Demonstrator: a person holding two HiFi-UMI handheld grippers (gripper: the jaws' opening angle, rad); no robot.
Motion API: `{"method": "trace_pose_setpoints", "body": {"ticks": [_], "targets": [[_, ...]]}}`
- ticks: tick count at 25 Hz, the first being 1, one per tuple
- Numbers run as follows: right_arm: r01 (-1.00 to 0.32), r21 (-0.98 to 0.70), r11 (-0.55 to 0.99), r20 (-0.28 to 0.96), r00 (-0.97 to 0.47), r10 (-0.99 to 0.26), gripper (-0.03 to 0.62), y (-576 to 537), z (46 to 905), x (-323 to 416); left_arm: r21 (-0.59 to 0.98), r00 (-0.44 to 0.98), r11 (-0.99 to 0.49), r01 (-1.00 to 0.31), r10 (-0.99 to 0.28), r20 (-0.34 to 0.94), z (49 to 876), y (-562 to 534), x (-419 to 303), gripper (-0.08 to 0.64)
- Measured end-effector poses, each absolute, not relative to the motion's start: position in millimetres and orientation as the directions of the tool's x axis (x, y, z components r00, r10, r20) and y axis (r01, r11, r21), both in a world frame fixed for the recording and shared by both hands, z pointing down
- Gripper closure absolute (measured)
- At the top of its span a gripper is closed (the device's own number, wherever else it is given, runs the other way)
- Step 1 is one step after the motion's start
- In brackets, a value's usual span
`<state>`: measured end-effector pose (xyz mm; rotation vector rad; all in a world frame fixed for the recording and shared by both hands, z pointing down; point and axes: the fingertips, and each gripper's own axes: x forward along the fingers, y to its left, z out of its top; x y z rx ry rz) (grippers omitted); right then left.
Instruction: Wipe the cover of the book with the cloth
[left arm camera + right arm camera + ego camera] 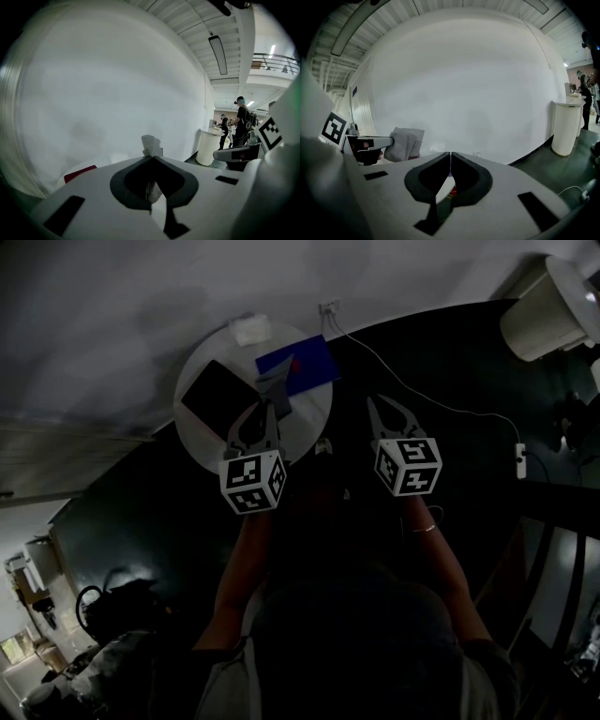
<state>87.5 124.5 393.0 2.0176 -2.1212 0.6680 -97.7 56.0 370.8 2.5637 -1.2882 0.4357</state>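
White table (211, 351): book (300, 365), cloth (278, 395), black slab (216, 397)

Both arms reach forward side by side in the middle of the head view. The left tool (268, 414) points toward the top of the frame, its jaws pressed together on a cloth (150, 144). The right tool (373, 405), just right of it, has its jaws closed with nothing between. The left forearm (239, 563) and the right forearm (439, 554) are bare.
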Motion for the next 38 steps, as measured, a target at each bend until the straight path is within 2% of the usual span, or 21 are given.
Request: {"method": "trace_pose_setpoints", "body": {"ticks": [12, 19, 31, 38], "targets": [[-0.975, -0.220, 0.016, 0.464, -0.119, -0.878, 0.563, 28.9, 417.4, 123.1, 0.133, 0.519, -0.519, -0.845, -0.732, 0.441, 411.8, -43.5, -78.5, 0.537], [-0.971, -0.228, 0.076, 0.509, -0.185, -0.841, 0.563, -24.1, 435.2, 110.8, 0.171, 0.509, -0.491, -0.854, -0.721, 0.470, 427.0, -76.4, -73.7, 0.537], [-0.958, -0.239, 0.162, 0.564, -0.272, -0.780, 0.563, -66.6, 459.3, 106.7, 0.187, 0.462, -0.430, -0.883, -0.731, 0.502, 436.9, -92.1, -64.1, 0.537], [-0.935, -0.281, 0.218, 0.626, -0.350, -0.697, 0.563, -73.3, 491.8, 121.1, 0.183, 0.408, -0.370, -0.911, -0.739, 0.536, 449.7, -88.6, -48.1, 0.537]]}}
